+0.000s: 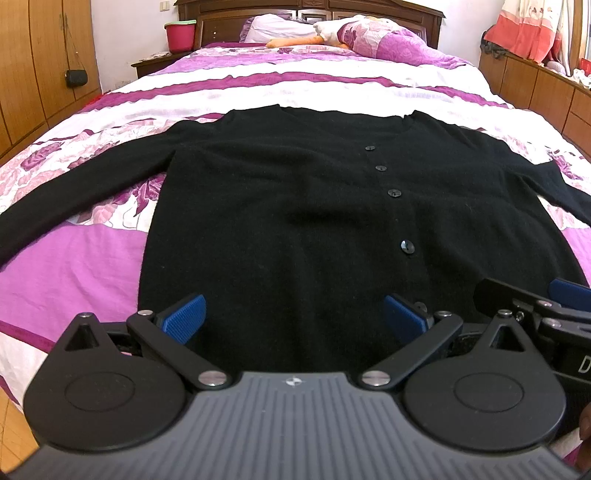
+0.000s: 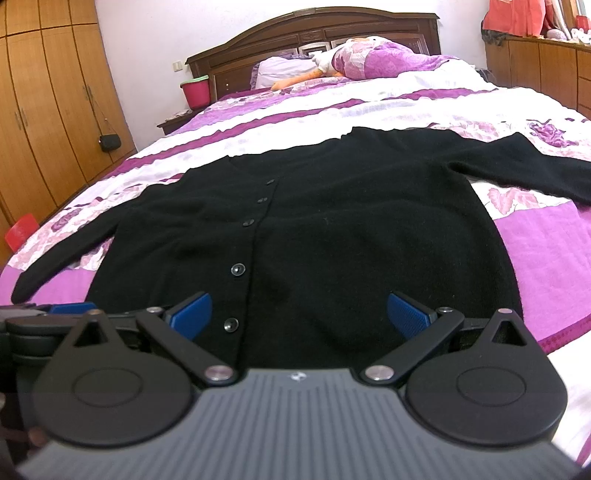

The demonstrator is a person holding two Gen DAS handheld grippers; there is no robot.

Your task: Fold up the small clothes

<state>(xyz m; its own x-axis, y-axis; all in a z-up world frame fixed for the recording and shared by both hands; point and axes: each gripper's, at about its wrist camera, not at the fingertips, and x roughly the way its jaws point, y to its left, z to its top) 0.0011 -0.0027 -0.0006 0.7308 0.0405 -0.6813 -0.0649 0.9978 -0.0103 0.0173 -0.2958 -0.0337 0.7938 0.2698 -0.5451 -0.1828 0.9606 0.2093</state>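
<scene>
A black cardigan lies flat and buttoned on a bed covered with a purple-and-white floral bedspread, directly ahead of both tongs, its hem nearest them and its neckline farthest. The hem itself is hidden behind the gripper bodies in both wrist views, so its edge cannot be made out. The sleeve to the left of the left gripper runs out of frame at the picture's border; the sleeve to the right of the right gripper is likewise cut off at the edge. The dark knit shows little texture — folds and seams are hard to distinguish; only the row of buttons marks the front placket.

Left gripper: jaws spread wide, blue pads either side of the lower cardigan body, nothing between them. Whether the pads touch the fabric cannot be told.

Right gripper: jaws equally wide apart, blue pads flanking the lower cardigan just right of the placket, clasping nothing. The right gripper is partly visible at the right edge of the left wrist view — just beside the left one.

Beyond the cardigan lie pillows against a dark wooden headboard.
</scene>
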